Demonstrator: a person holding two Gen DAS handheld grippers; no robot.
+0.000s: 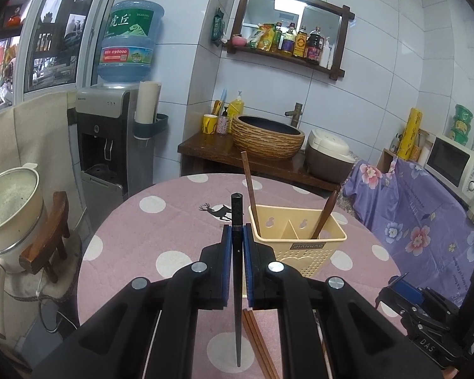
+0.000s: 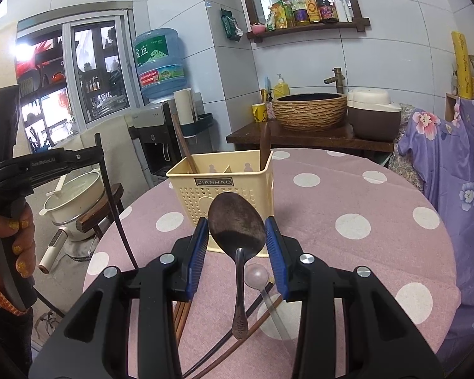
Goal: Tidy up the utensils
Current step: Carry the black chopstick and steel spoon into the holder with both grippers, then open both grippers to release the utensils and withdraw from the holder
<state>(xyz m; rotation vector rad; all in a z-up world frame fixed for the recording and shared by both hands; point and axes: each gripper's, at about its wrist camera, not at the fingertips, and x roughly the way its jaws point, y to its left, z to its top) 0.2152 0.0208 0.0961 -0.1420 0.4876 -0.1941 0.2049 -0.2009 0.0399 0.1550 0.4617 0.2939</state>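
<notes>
My left gripper (image 1: pixel 237 237) is shut on a black chopstick (image 1: pixel 237 271), held upright above the table, just left of the cream utensil caddy (image 1: pixel 300 246). The caddy holds a brown chopstick (image 1: pixel 249 189) in its left compartment and a brown wooden handle (image 1: pixel 325 214) in its right one. My right gripper (image 2: pixel 237 237) is shut on the bowl of a dark metal spoon (image 2: pixel 237 227), in front of the caddy (image 2: pixel 221 186). A clear plastic spoon (image 2: pixel 259 278) and several chopsticks (image 2: pixel 180 315) lie on the table under it.
The round table has a pink polka-dot cloth (image 2: pixel 347 195). A purple floral cloth (image 2: pixel 458 173) covers furniture to the right. A stool with a white pot (image 1: pixel 12 208) stands to the left. A sink counter (image 1: pixel 268 154) is behind the table.
</notes>
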